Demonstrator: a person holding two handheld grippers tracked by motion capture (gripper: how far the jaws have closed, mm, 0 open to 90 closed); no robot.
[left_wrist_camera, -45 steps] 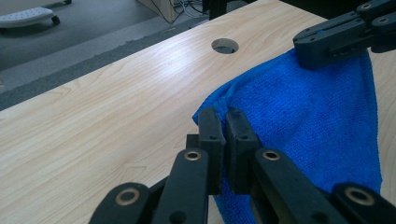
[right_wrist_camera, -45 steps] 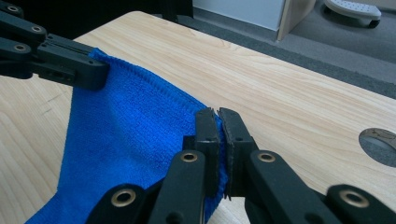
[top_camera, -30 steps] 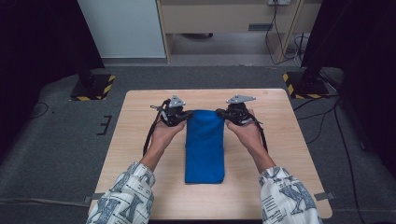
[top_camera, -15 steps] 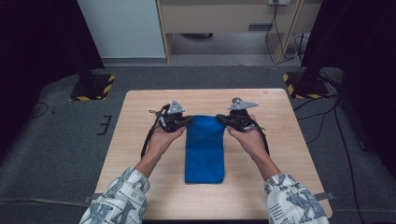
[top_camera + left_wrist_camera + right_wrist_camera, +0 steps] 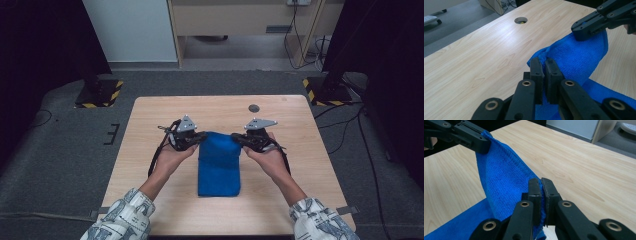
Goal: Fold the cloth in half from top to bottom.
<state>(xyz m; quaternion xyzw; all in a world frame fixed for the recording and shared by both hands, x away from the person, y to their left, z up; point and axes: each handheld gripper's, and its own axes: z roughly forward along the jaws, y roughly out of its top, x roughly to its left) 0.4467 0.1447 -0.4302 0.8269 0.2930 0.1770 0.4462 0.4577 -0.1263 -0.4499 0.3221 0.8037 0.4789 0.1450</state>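
Note:
A blue cloth (image 5: 218,165) lies lengthwise in the middle of the wooden table (image 5: 150,115), its far end lifted off the top. My left gripper (image 5: 201,137) is shut on the cloth's far left corner, and my right gripper (image 5: 236,138) is shut on the far right corner. In the left gripper view my jaws pinch the blue cloth (image 5: 576,58) at their tips (image 5: 544,63), with the right gripper (image 5: 584,28) farther off on the other corner. In the right gripper view the cloth (image 5: 504,180) hangs taut between my right gripper (image 5: 540,182) and the left gripper (image 5: 482,143).
A round cable hole (image 5: 254,108) sits in the table near its far right edge, also seen as a hole (image 5: 520,20) beyond the cloth. Black stands with yellow-striped feet (image 5: 100,92) flank the table on the grey floor. Bare wood lies on both sides of the cloth.
Both grippers have drawn toward me with the cloth's far edge lifted, folding that end back over the rest. The flat part of the cloth has shortened.

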